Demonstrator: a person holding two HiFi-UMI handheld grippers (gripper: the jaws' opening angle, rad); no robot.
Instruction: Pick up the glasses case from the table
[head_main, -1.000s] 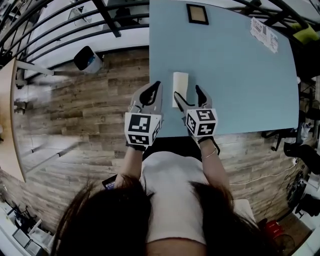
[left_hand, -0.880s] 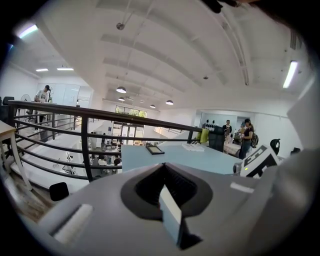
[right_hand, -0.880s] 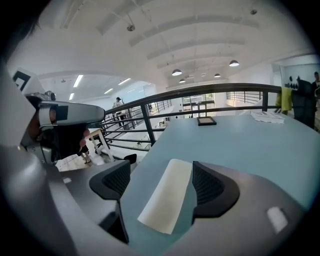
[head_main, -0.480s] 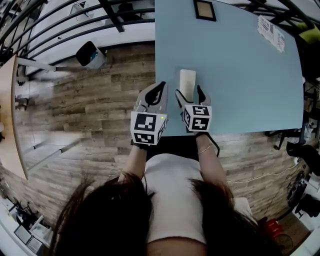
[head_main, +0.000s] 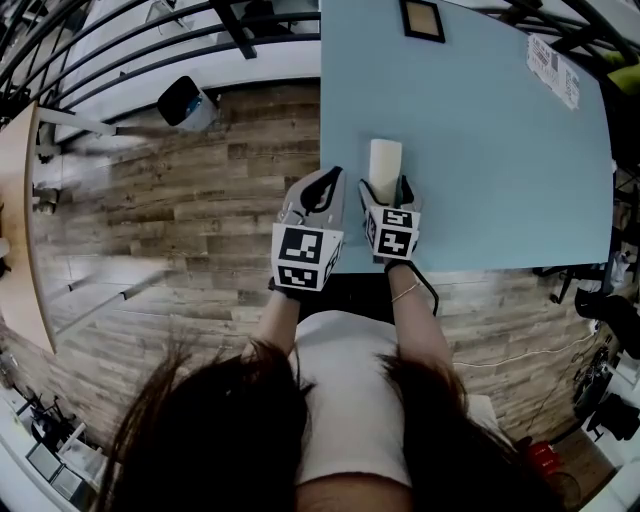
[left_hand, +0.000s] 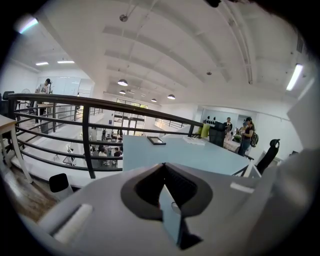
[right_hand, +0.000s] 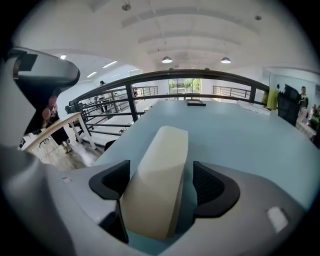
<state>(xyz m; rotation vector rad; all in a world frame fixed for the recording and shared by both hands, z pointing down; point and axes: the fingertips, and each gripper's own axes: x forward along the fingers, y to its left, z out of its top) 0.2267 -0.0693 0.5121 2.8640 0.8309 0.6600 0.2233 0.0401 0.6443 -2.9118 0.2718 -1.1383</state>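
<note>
The cream glasses case (head_main: 385, 160) lies flat on the blue tabletop (head_main: 480, 150), its long axis pointing straight away from the person. Its near end sits between the right gripper's (head_main: 384, 185) spread fingers (right_hand: 212, 186), which have advanced around it since a second ago. The left gripper (head_main: 333, 175), just left, has its fingers together. The print on the far sheet (head_main: 553, 68) is too small to read.
</note>
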